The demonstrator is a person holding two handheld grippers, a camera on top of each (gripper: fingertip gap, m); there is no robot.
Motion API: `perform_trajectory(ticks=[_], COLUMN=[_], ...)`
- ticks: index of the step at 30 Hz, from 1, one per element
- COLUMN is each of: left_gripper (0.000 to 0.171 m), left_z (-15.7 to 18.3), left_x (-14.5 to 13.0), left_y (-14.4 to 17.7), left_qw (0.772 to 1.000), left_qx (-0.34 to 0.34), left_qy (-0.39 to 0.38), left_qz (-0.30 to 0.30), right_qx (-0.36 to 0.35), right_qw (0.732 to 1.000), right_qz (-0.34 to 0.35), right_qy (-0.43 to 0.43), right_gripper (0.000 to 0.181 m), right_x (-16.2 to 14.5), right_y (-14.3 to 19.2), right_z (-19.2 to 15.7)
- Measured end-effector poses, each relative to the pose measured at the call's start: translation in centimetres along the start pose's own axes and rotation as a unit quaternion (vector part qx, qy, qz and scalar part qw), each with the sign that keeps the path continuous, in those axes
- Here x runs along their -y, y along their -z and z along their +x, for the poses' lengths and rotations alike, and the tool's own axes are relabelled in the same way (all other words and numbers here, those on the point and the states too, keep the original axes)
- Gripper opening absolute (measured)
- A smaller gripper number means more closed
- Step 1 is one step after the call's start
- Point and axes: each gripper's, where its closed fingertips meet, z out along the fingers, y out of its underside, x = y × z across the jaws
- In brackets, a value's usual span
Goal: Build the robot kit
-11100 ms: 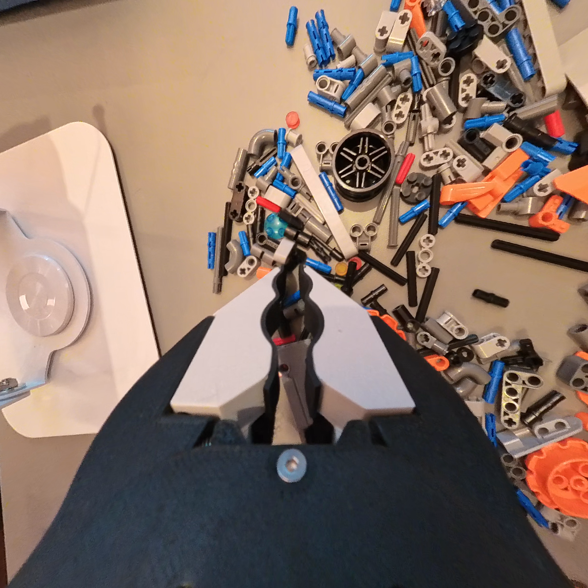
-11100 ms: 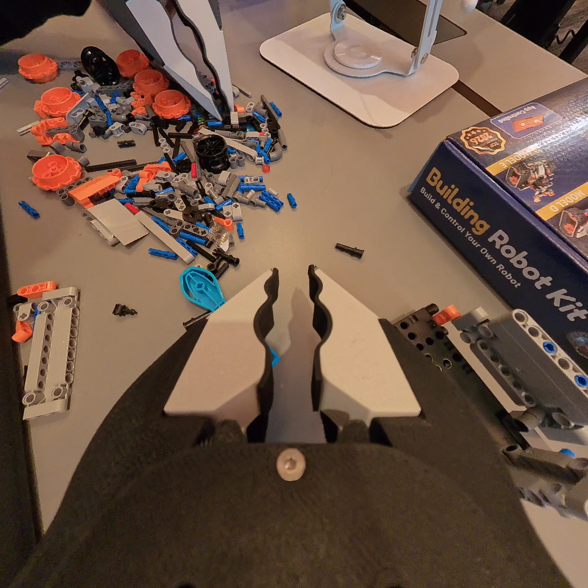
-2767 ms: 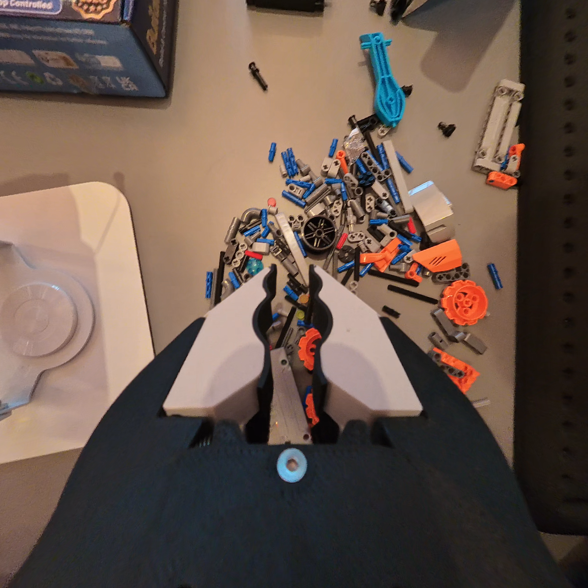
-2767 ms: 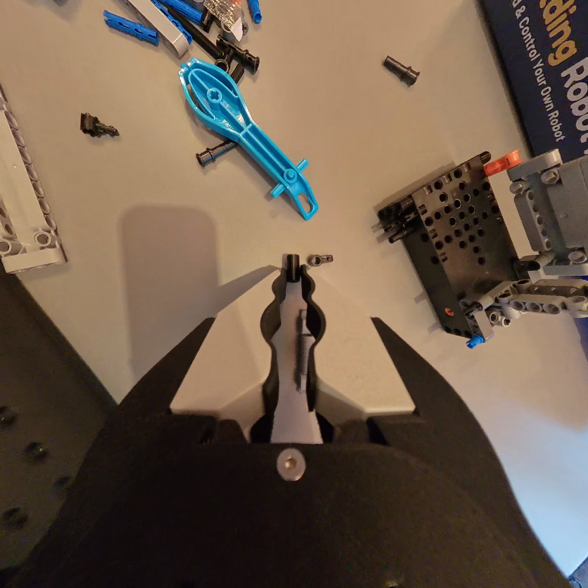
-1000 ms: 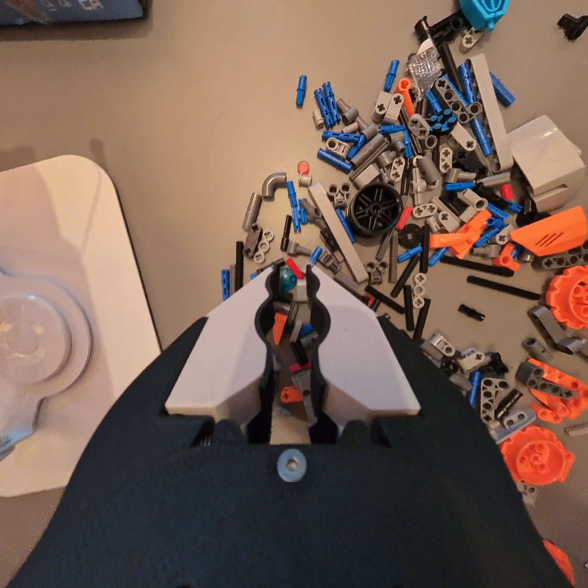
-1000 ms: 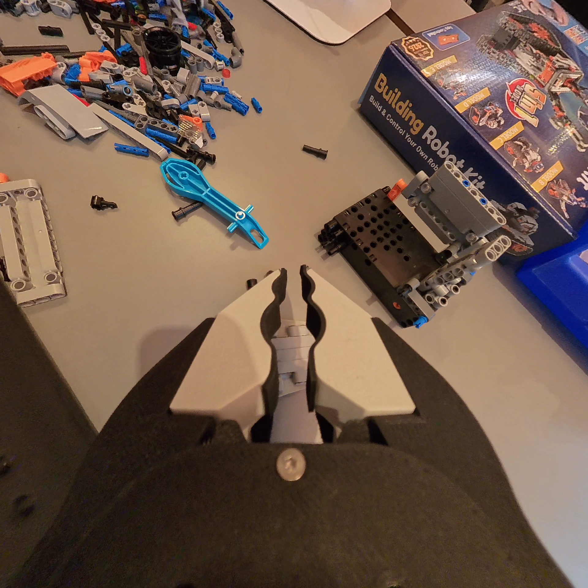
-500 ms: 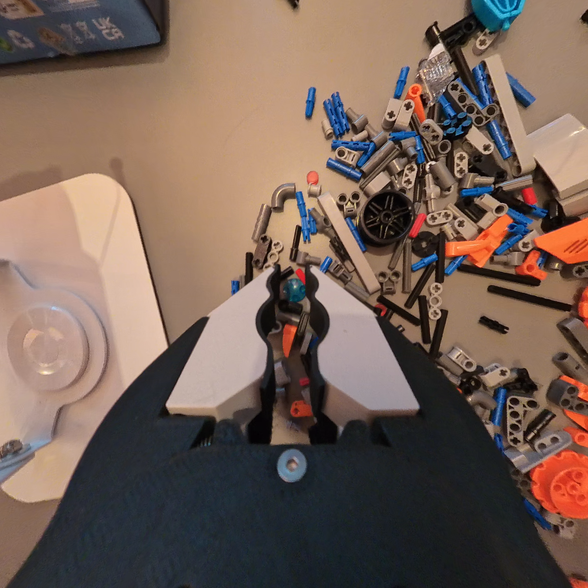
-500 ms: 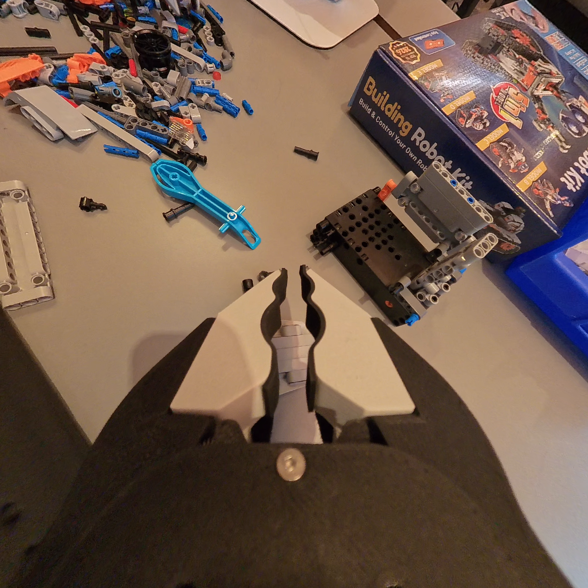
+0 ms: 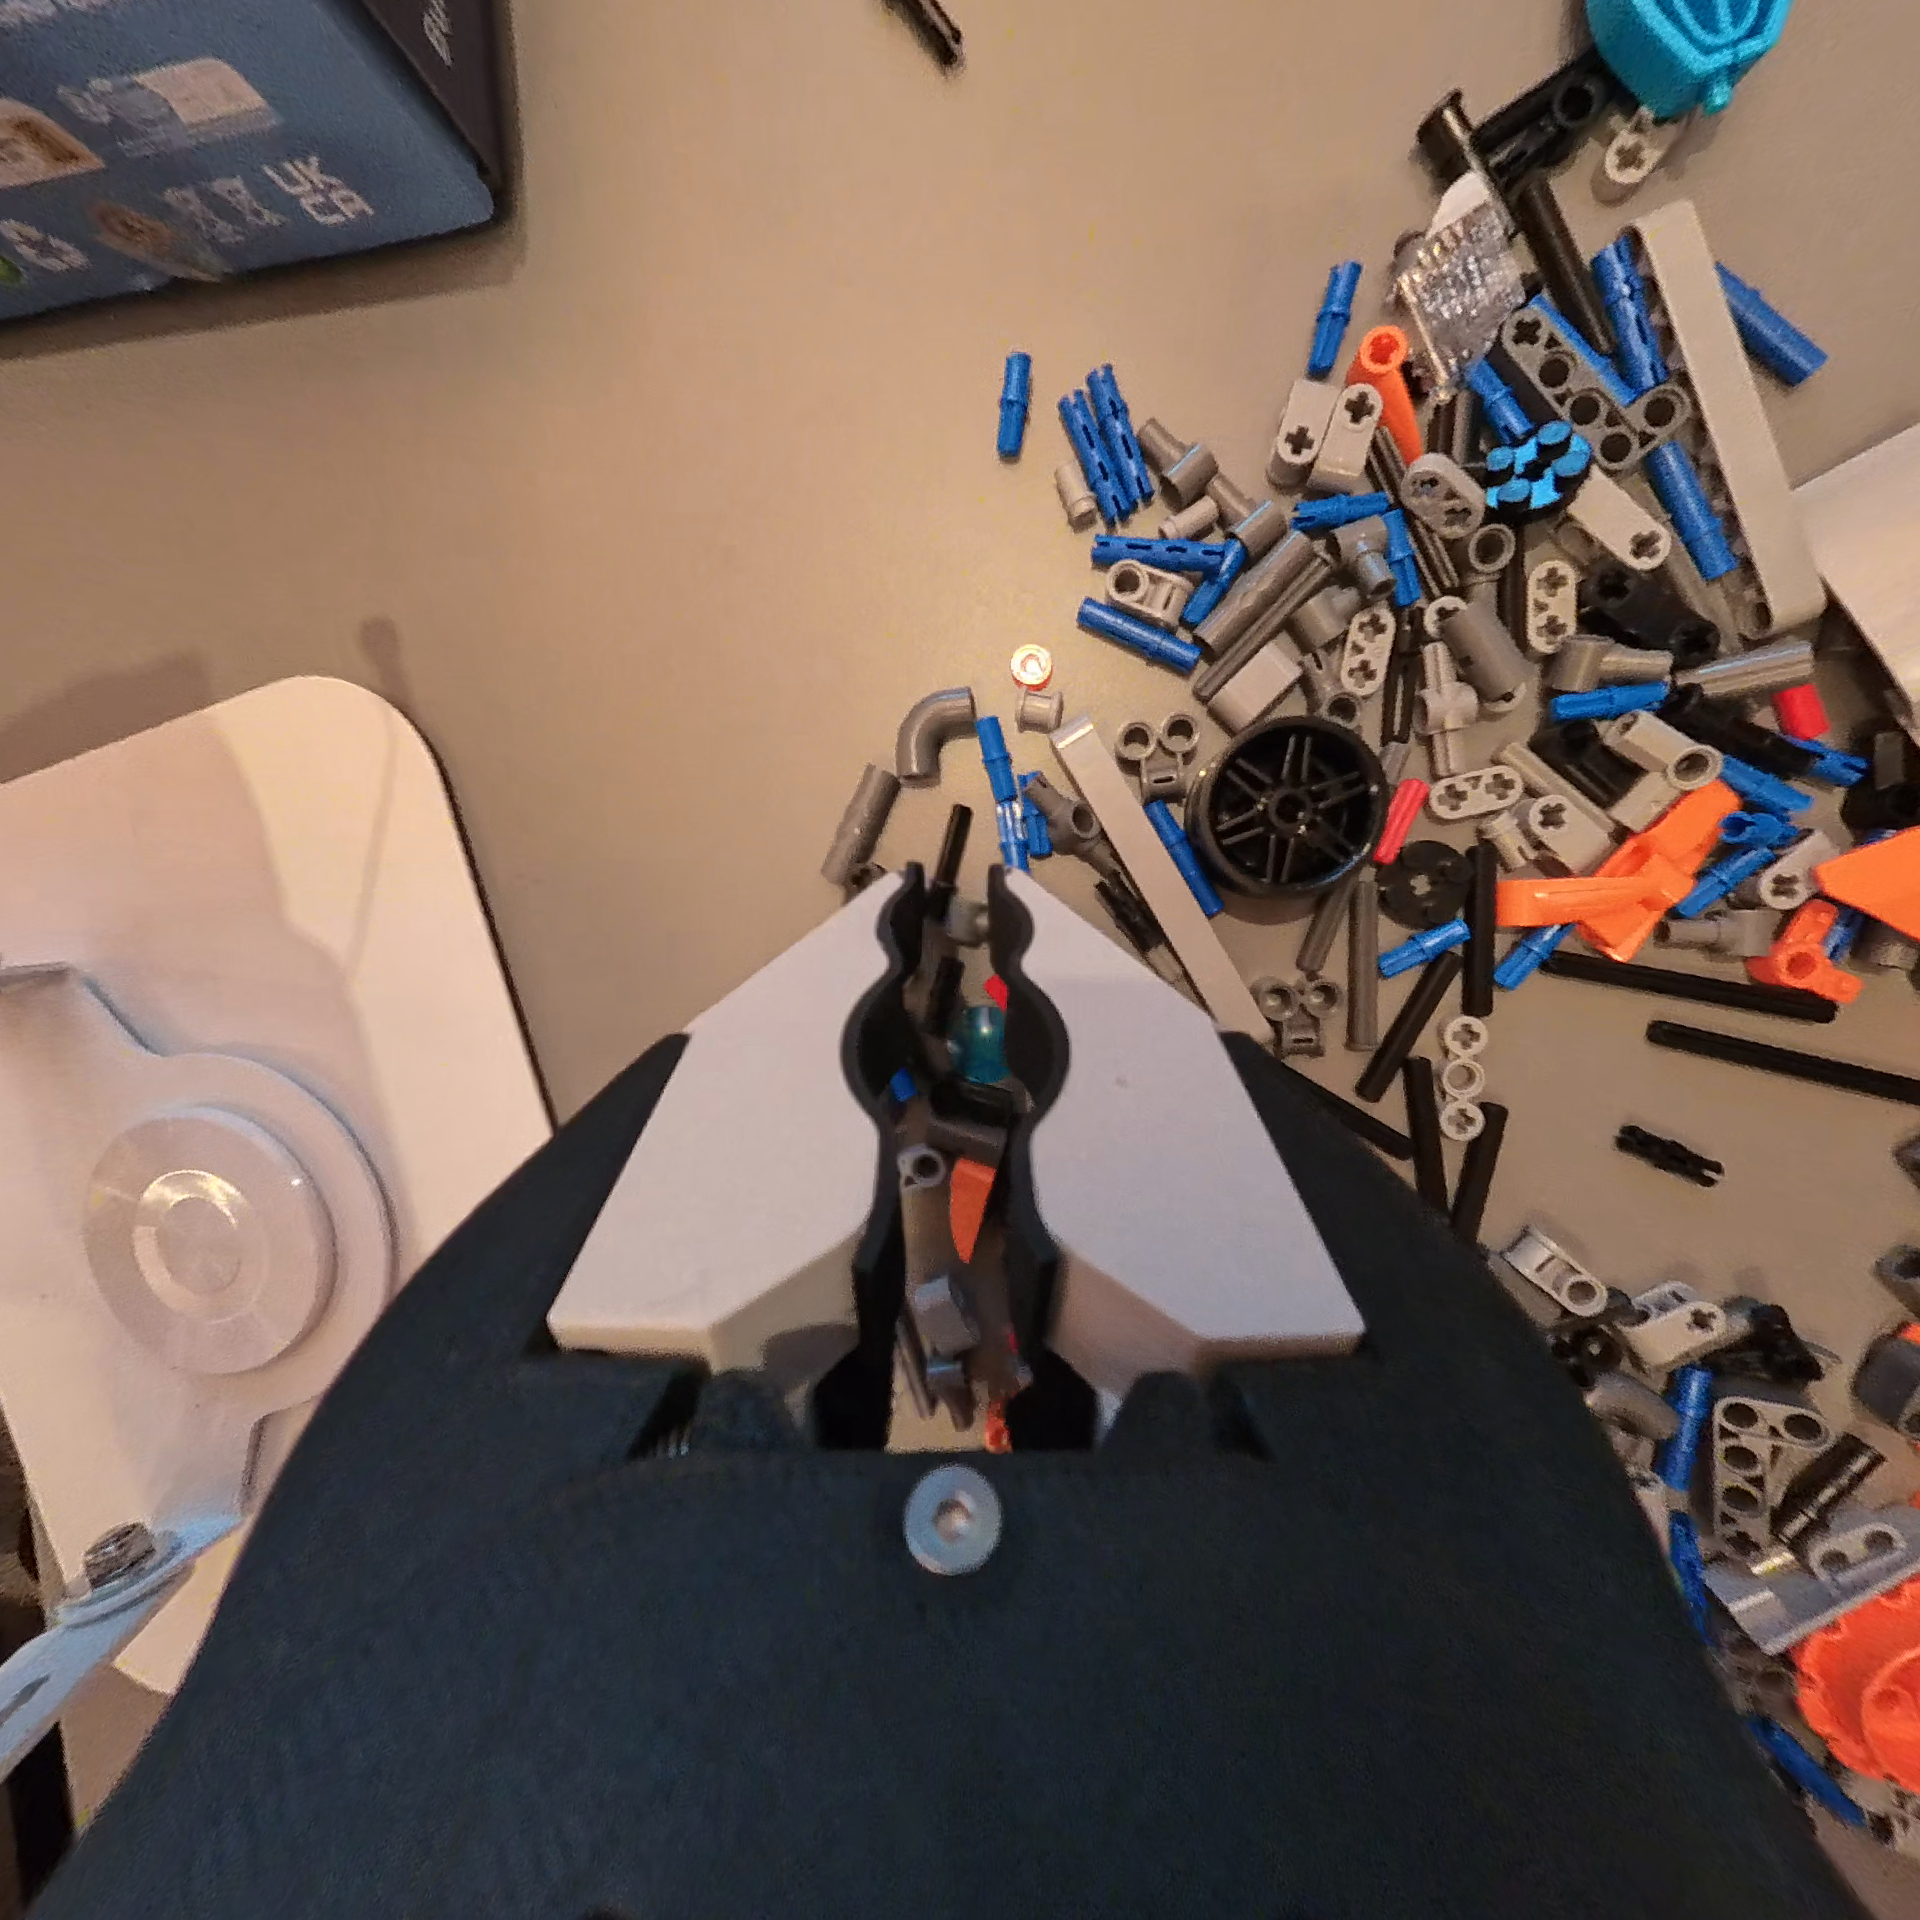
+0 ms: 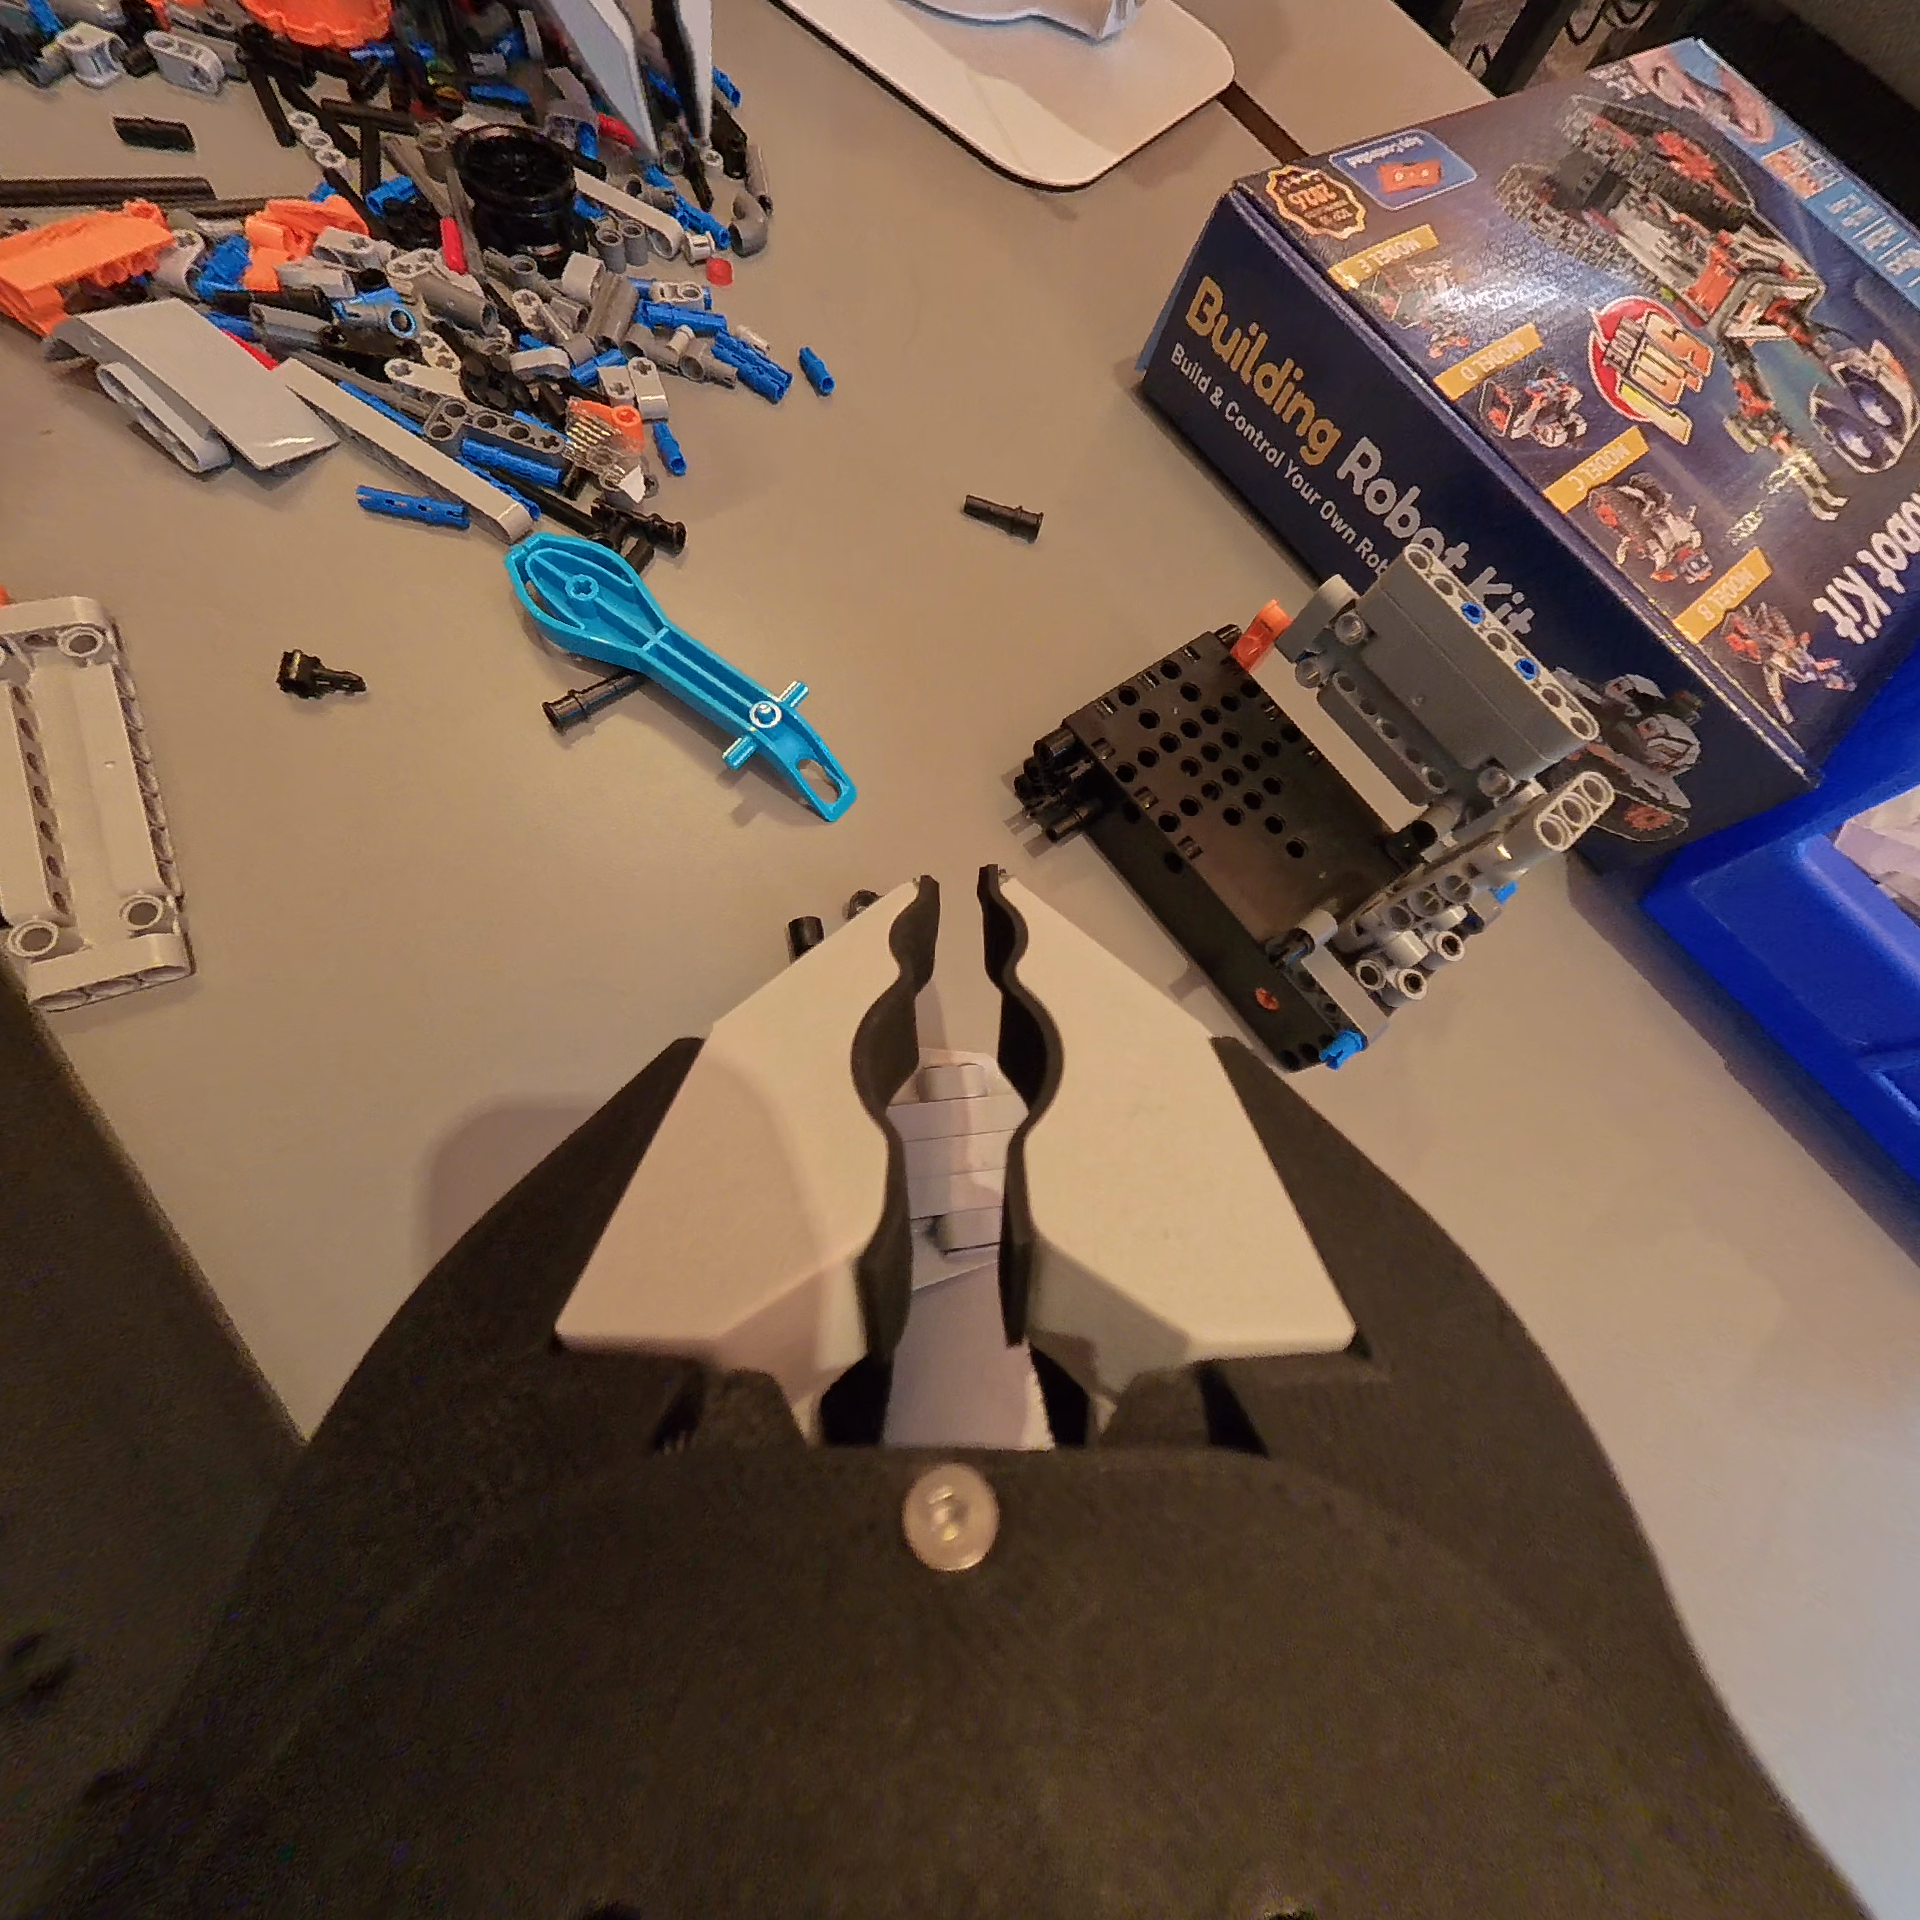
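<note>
My left gripper (image 9: 954,878) is low over the left edge of a pile of small building parts (image 9: 1455,644). Its jaws stand narrowly apart. A thin black pin (image 9: 951,842) and a small grey piece (image 9: 971,920) lie between the tips, and a teal ball (image 9: 977,1039) lies farther back. The left gripper also shows in the right wrist view (image 10: 665,114). My right gripper (image 10: 954,881) hovers over bare table, jaws a narrow gap apart, beside a short black pin (image 10: 805,930). A light grey piece (image 10: 951,1122) shows through the gap; I cannot tell whether it is gripped.
A black wheel (image 9: 1288,821) sits in the pile. A white stand base (image 9: 208,935) lies left of it. A black and grey assembly (image 10: 1226,831), a dark blue box (image 10: 1558,416), a blue bin (image 10: 1829,987), a turquoise tool (image 10: 665,665) and a grey frame (image 10: 73,790) surround my right gripper. Left tips to right tips: about 30 cm.
My left gripper has moved forward over the pile's left edge, so the teal ball now lies farther back between its jaws, which have narrowed a little. My right gripper has barely moved.
</note>
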Motion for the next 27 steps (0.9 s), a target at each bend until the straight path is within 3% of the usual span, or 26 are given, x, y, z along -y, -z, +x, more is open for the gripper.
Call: perform_trajectory(ticks=[8, 27], left_gripper=[0.003, 0.0], left_z=[-0.1, 1.5], left_x=[-0.2, 0.2], left_y=[-0.9, 1.2], left_qw=[1.0, 0.999], left_qx=[-0.007, -0.007], left_qy=[-0.013, 0.03], left_qz=[-0.027, 0.045], right_qx=[0.001, 0.002], right_qw=[1.0, 1.0], right_qz=[-0.001, 0.002], right_qy=[-0.001, 0.0], right_gripper=[0.006, 0.006], right_x=[-0.1, -0.1], right_y=[-0.1, -0.1], right_z=[0.0, 0.0])
